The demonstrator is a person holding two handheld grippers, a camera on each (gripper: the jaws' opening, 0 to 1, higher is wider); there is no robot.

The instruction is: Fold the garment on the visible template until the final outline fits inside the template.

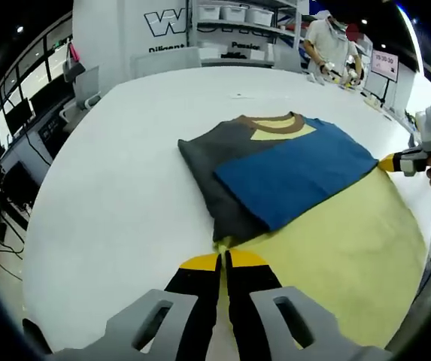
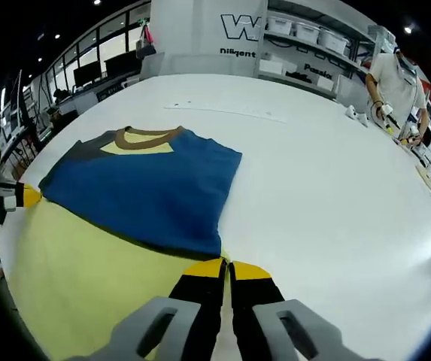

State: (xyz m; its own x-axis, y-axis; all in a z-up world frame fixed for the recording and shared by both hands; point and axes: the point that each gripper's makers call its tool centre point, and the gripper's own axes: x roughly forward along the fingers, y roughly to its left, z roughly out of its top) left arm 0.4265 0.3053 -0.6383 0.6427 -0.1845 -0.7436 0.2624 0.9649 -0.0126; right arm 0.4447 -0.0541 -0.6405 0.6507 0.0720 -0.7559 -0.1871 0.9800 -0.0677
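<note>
A T-shirt [image 1: 294,169] [image 2: 151,188] lies on the white table [image 1: 117,195] with a blue panel, a dark grey side [image 1: 207,169] and a brown collar [image 1: 271,122]. Its broad yellow part [image 1: 335,248] [image 2: 87,278] spreads toward both cameras. My left gripper [image 1: 223,260] is shut, tips on the shirt's edge where grey meets yellow; it also enters the right gripper view at the left [image 2: 21,197]. My right gripper [image 2: 227,268] is shut on the opposite edge at the blue panel's corner. A hand holds it at the right of the left gripper view [image 1: 399,161].
A person in a white shirt [image 1: 328,41] [image 2: 396,75] works at the table's far side among small items [image 2: 354,113]. Shelves with white bins [image 1: 234,13] stand behind. Monitors and desks [image 1: 12,124] line one side. Bare table top [image 2: 335,195] lies beside the shirt.
</note>
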